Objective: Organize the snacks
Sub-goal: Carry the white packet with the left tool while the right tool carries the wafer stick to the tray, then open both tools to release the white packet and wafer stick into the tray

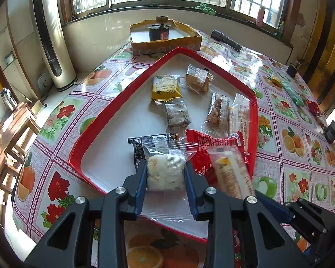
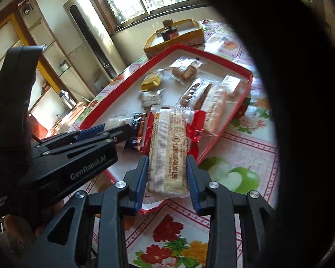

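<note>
1. Left wrist view: the left tool [image 1: 166, 174] pinches a clear-wrapped white cake [image 1: 165, 172] over the near end of the red tray [image 1: 96, 122] on the desk [image 1: 279, 120]. More snacks lie in the tray, among them a yellow packet [image 1: 166, 87] and a red packet [image 1: 203, 147].
2. Right wrist view: the right tool [image 2: 167, 178] pinches a long wrapped bar [image 2: 167, 149] above the tray's [image 2: 225, 125] near corner, just beside the left tool [image 2: 114, 131].

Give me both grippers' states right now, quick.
Left gripper: closed on a clear-wrapped white cake, over the red tray.
Right gripper: closed on a long wrapped biscuit bar.
</note>
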A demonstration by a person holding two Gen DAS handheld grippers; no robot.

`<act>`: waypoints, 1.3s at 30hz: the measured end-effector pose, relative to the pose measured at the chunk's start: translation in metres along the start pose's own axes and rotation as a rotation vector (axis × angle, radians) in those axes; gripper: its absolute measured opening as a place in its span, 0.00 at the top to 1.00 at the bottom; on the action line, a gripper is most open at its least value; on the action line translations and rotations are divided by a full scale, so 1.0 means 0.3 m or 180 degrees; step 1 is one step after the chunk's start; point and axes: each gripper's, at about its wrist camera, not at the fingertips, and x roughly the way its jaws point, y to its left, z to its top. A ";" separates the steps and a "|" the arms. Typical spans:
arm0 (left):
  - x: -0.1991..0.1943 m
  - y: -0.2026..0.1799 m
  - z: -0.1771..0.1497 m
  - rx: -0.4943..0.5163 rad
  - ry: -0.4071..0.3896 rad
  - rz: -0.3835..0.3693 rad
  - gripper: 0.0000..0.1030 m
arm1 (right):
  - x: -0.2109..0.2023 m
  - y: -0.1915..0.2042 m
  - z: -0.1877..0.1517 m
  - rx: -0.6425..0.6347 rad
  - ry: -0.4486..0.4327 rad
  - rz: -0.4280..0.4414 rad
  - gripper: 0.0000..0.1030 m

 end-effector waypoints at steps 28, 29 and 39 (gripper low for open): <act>0.059 -0.058 0.014 0.0078 0.0250 -0.0271 0.67 | 0.165 -0.023 0.085 -0.0223 0.0450 -0.0210 0.65; 0.065 -0.058 0.015 0.0082 0.0242 -0.0235 0.65 | 0.164 -0.017 0.083 -0.0256 0.0478 -0.0218 0.65; 0.124 -0.035 0.058 0.0056 0.0262 -0.0086 0.59 | 0.168 0.001 0.085 -0.0431 0.0685 -0.0239 0.65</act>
